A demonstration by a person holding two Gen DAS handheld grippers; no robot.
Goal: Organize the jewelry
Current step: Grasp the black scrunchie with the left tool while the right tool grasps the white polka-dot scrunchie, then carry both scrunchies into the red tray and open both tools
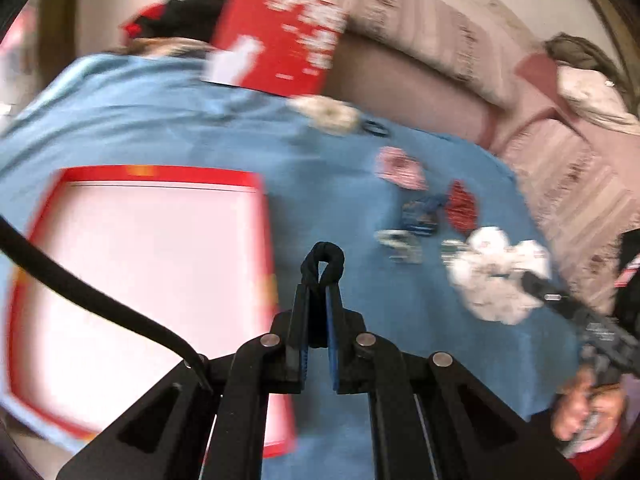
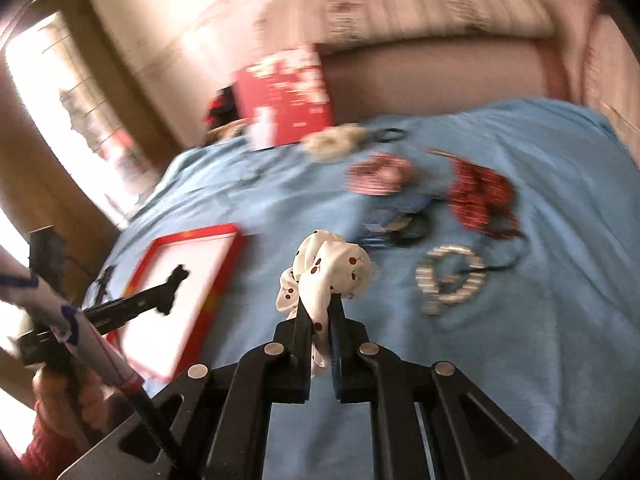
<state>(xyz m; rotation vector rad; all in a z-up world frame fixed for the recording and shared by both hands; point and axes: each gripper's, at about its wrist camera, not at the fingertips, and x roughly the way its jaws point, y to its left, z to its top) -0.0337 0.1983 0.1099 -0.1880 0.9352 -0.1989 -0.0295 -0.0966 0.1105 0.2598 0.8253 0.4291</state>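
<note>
Pinching a black hair tie point(image 1: 323, 261), your left hand-held gripper point(image 1: 318, 294) has its jaws nearly closed, the loop sticking out above the blue cloth point(image 1: 200, 128) beside the red-edged box point(image 1: 152, 280). Your right hand-held gripper point(image 2: 321, 300) is clenched on a white cherry-print scrunchie point(image 2: 332, 268), near the silver bracelet point(image 2: 450, 280).

Nothing readable tbh. The red box lid point(image 1: 276, 40) standing at approx 12 o'clock on the blue cloth point(image 1: 160, 128) has white print, but it's motion-smeared in both views, can't make out a single letter. The red-rimmed tray point(image 1: 144, 292) at 9 o'clock has a yellowish mark on its top edge, also too blurry to read. The other gripper at 4 o'clock in the left view has a small whitish marking, illegible. No nums or brands anywhere.
</note>
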